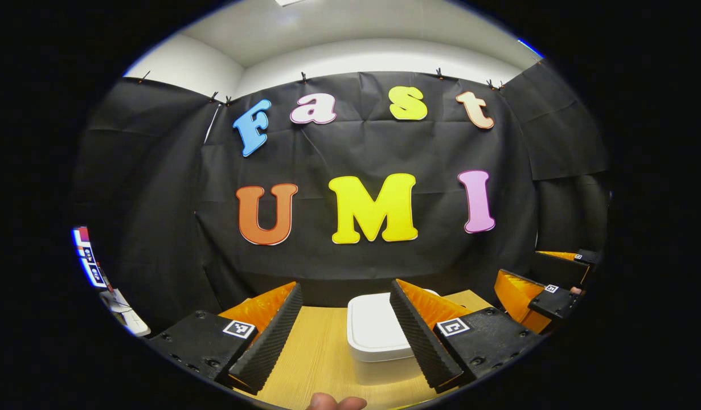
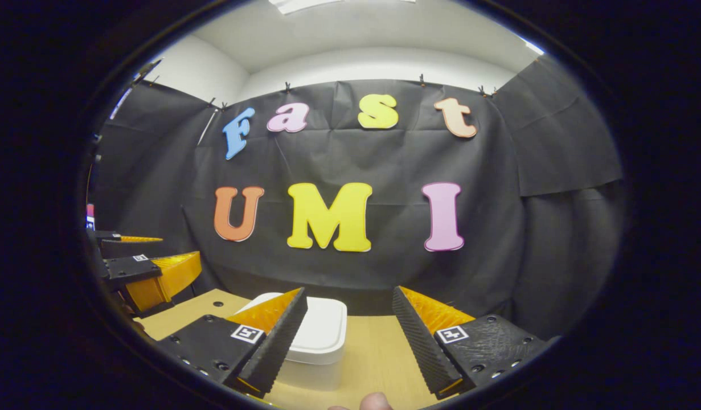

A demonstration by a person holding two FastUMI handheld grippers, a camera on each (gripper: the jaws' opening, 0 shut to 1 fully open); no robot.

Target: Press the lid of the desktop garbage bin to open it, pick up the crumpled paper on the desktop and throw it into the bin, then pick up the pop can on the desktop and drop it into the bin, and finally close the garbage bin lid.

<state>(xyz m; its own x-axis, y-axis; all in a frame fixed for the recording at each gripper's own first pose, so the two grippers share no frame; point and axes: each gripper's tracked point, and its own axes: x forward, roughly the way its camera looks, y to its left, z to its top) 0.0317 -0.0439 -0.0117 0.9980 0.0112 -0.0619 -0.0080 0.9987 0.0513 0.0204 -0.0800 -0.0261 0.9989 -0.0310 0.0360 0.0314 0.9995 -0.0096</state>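
A white desktop bin (image 1: 376, 330) with its flat lid shut stands on the wooden table (image 1: 322, 353), ahead of my left gripper (image 1: 347, 373), which is open with nothing between its fingers. In the right gripper view the same bin (image 2: 319, 336) sits ahead and left, partly behind the left finger of my right gripper (image 2: 347, 378), which is also open and holds nothing. The right gripper (image 1: 546, 287) shows at the right of the left gripper view, and the left gripper (image 2: 142, 265) at the left of the right gripper view.
Black cloth walls close the booth behind the table. A fingertip (image 1: 333, 402) shows at the bottom edge of the left gripper view, another (image 2: 376, 401) in the right gripper view. A small round hole (image 2: 217, 303) marks the tabletop. A screen (image 1: 87, 259) glows at far left.
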